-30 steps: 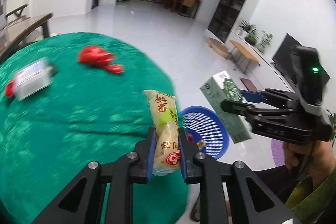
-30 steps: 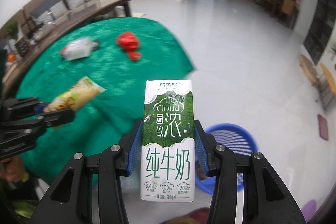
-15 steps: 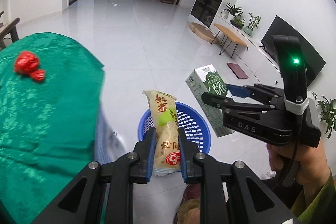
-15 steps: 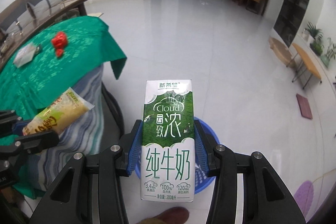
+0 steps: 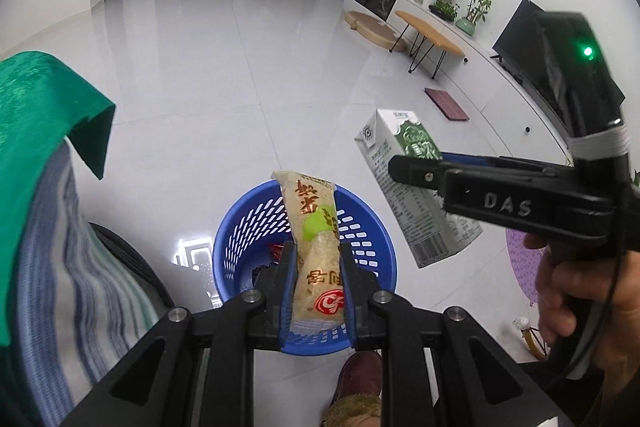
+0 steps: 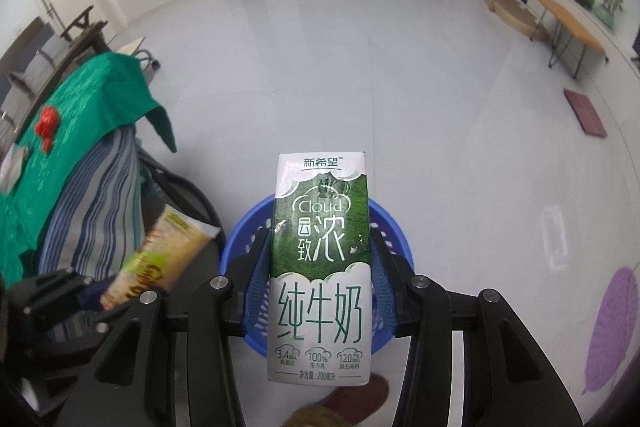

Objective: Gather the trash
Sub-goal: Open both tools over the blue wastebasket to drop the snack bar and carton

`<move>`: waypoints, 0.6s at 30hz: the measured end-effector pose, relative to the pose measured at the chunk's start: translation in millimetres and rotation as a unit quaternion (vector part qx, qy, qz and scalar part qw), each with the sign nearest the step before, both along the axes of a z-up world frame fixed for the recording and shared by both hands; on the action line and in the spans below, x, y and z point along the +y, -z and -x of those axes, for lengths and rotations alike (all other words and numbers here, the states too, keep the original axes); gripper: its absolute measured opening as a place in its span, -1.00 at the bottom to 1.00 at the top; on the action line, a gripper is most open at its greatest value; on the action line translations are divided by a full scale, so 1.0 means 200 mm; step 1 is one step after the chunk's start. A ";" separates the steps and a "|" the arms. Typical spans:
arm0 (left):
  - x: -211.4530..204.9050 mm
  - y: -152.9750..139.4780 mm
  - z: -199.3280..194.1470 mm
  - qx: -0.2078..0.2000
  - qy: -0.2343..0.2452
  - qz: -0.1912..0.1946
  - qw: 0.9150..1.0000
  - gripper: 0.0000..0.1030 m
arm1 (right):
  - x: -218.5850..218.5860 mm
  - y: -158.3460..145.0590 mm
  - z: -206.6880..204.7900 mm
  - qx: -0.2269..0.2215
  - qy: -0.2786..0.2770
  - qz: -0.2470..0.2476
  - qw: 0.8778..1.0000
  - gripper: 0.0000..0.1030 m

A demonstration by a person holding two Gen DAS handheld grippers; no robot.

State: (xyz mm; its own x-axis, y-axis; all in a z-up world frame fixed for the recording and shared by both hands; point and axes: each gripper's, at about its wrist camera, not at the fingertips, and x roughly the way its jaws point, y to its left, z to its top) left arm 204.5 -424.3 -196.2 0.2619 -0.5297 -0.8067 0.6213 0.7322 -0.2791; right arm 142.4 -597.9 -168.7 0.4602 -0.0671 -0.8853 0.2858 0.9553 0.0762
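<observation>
The wrapper [image 5: 316, 247] is clamped upright in the left gripper [image 5: 317, 291] directly above the basket [image 5: 304, 271], while the carton [image 6: 320, 267], clamped in the right gripper [image 6: 320, 287], is held above the basket's right rim.

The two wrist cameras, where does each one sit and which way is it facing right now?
Left wrist: rides the left gripper, looking down along its fingers at the snack packet over the blue basket; the right gripper and its hand show.
Right wrist: rides the right gripper, looking down past the milk carton at the floor; the left gripper shows lower left.
Shared: basket, both items, green tablecloth.
</observation>
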 end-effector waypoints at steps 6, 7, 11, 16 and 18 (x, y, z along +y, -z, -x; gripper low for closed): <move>-0.09 0.14 -0.06 0.004 0.010 -0.014 1.000 0.11 | -0.10 0.01 0.02 -0.004 0.027 -0.025 0.999 0.28; -0.09 0.16 -0.07 0.002 0.008 -0.019 1.000 0.11 | -0.13 0.00 0.03 -0.006 0.032 -0.029 0.999 0.37; -0.03 0.11 -0.06 0.001 -0.006 -0.017 1.000 0.11 | -0.16 -0.03 0.03 -0.015 0.046 -0.030 0.998 0.45; 0.15 -0.11 0.06 -0.016 -0.015 0.017 1.000 0.11 | -0.10 -0.10 0.01 -0.030 0.048 -0.015 0.998 0.70; 0.22 -0.20 0.12 -0.026 -0.012 0.026 0.999 0.12 | -0.03 -0.15 0.00 -0.037 0.038 -0.007 0.999 0.81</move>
